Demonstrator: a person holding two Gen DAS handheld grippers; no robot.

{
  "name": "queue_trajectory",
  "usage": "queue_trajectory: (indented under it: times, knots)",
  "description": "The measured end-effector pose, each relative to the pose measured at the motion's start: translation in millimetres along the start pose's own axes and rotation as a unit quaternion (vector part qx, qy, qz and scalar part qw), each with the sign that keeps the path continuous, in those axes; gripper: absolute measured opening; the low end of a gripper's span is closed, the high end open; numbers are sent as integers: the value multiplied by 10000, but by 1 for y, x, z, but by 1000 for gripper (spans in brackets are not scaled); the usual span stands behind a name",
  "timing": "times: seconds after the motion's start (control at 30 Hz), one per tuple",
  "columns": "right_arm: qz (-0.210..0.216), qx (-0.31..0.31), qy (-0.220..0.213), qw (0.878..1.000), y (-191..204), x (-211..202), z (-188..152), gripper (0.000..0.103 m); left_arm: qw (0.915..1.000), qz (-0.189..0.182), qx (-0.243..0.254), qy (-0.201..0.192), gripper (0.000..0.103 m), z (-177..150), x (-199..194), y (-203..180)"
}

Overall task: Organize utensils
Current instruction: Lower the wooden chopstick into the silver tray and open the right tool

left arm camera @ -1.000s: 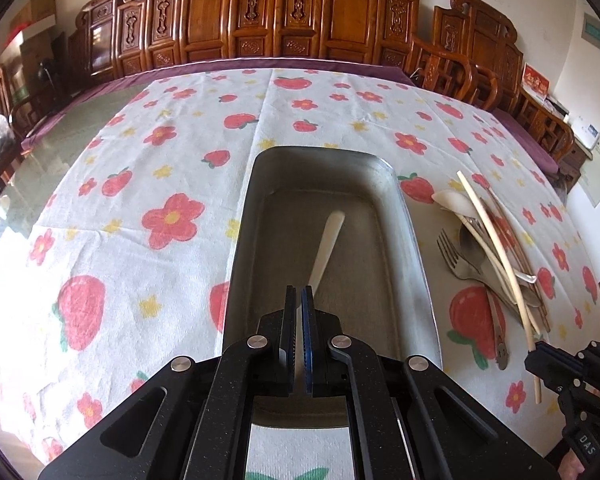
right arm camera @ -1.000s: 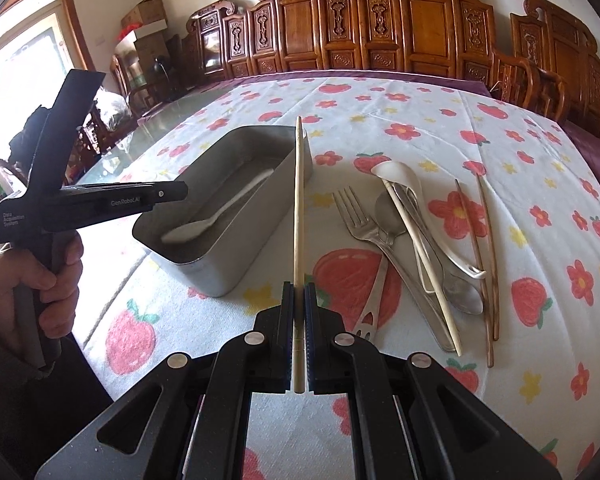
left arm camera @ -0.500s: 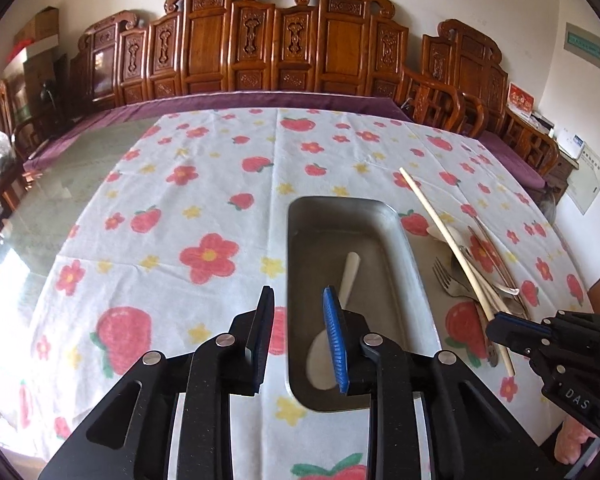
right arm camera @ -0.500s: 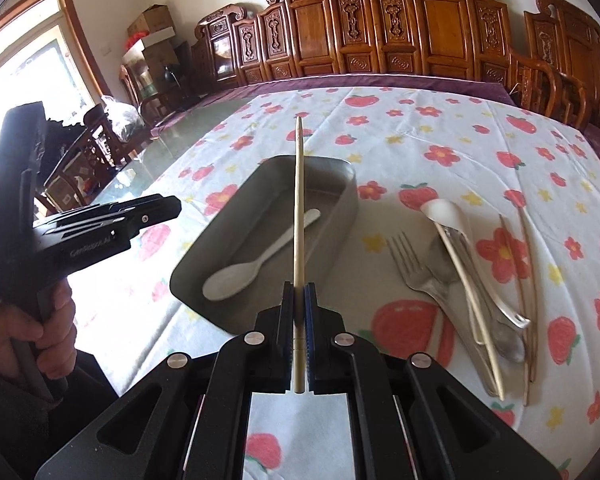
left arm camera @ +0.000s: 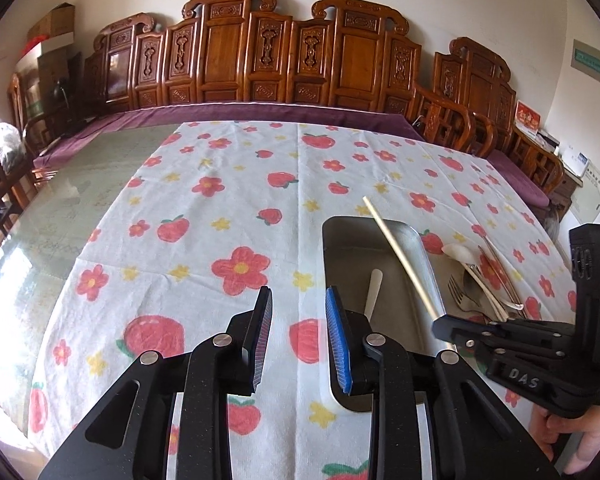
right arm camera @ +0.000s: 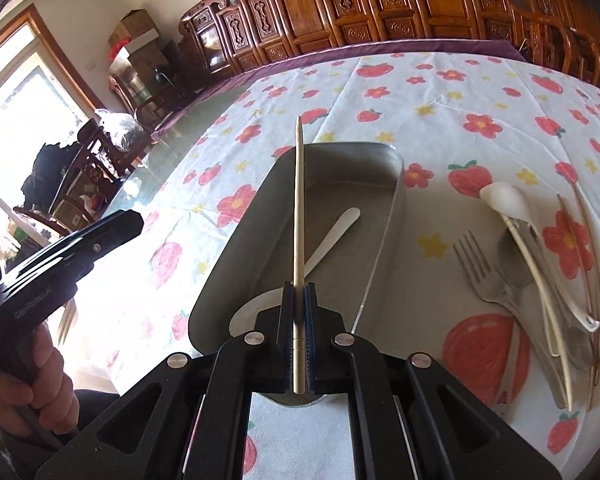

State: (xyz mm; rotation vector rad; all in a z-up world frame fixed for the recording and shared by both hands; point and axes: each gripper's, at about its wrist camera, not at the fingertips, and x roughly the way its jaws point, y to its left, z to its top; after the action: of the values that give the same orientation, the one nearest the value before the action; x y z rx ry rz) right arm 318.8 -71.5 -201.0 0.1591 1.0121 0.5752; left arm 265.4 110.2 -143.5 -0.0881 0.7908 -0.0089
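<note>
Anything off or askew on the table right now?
Only the loose heap right of the metal tray: fork, spoons and chopsticks lie crossed over one another, unsorted. White spoon lies flat in the tray. Nothing spilled or damaged.

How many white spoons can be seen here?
2. One white spoon lies inside the metal tray; the other lies on top of the utensil pile on the cloth right of the tray. More could be hidden under that pile.
</note>
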Motion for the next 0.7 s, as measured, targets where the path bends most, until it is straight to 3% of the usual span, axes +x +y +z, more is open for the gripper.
queue_trajectory:
  times: [0.3, 0.43, 0.7]
  knots:
    - [-41, -11, 254, 9997, 6, 31, -5, 7, 10000, 3, 12, 30, 27, -1, 1, -3]
    - [-11, -130, 146, 9998, 8, 31, -7, 9, 10000, -46, 5, 55, 27, -1, 2, -7]
    - [-121, -456, -398, 9981, -12, -21, -11, 10, 9997, -179, 167, 18, 27, -1, 4, -30]
